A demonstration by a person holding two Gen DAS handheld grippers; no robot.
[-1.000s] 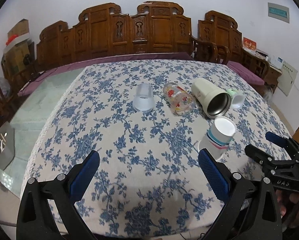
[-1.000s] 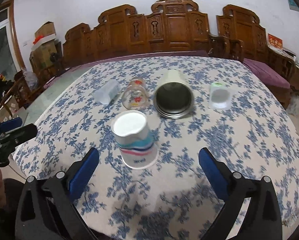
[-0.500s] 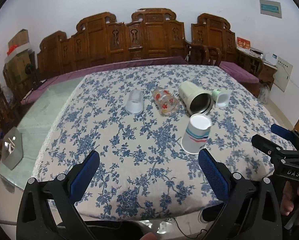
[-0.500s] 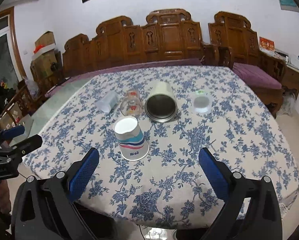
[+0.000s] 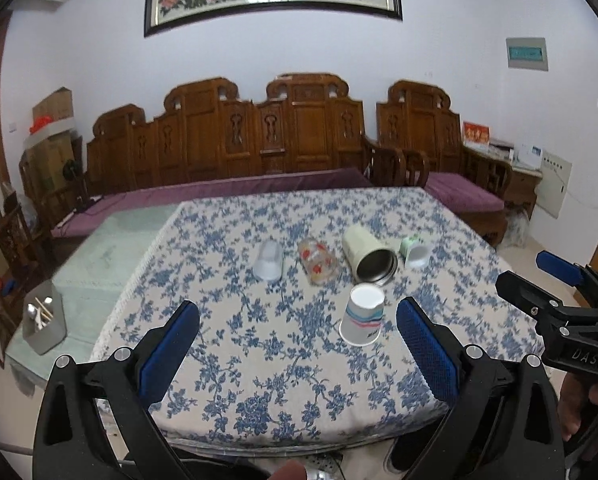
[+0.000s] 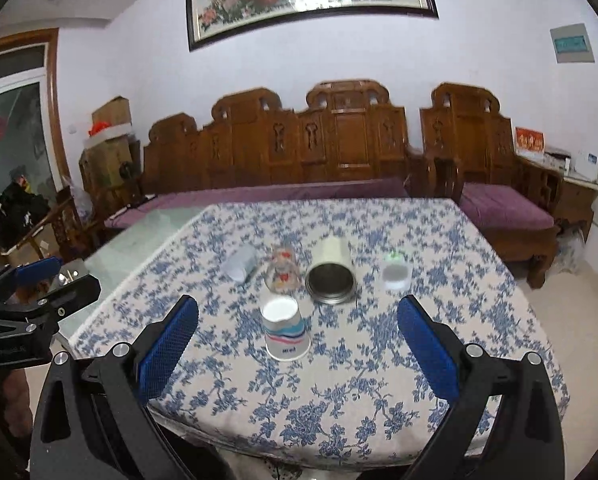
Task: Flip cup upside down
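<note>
A striped paper cup [image 5: 362,316] stands upside down on the blue-flowered tablecloth [image 5: 259,344], also seen in the right wrist view [image 6: 285,332]. Behind it lie a frosted plastic cup [image 5: 269,261], a printed glass [image 5: 318,261], a cream steel-lined mug [image 5: 369,258] and a small green-white cup [image 5: 414,252] on their sides. My left gripper [image 5: 297,344] is open and empty, held back past the table's near edge. My right gripper [image 6: 297,346] is open and empty, likewise back from the table; it also shows at the right in the left wrist view [image 5: 555,292].
Carved wooden benches [image 5: 259,140] with purple cushions stand behind the table. A glass-topped table [image 5: 111,240] adjoins on the left, with a grey holder of utensils [image 5: 45,322]. A side cabinet [image 5: 511,172] is at the far right.
Both grippers have pulled back and up, away from the table, so the cups look smaller and farther. The paper cup stays upside down where it stood.
</note>
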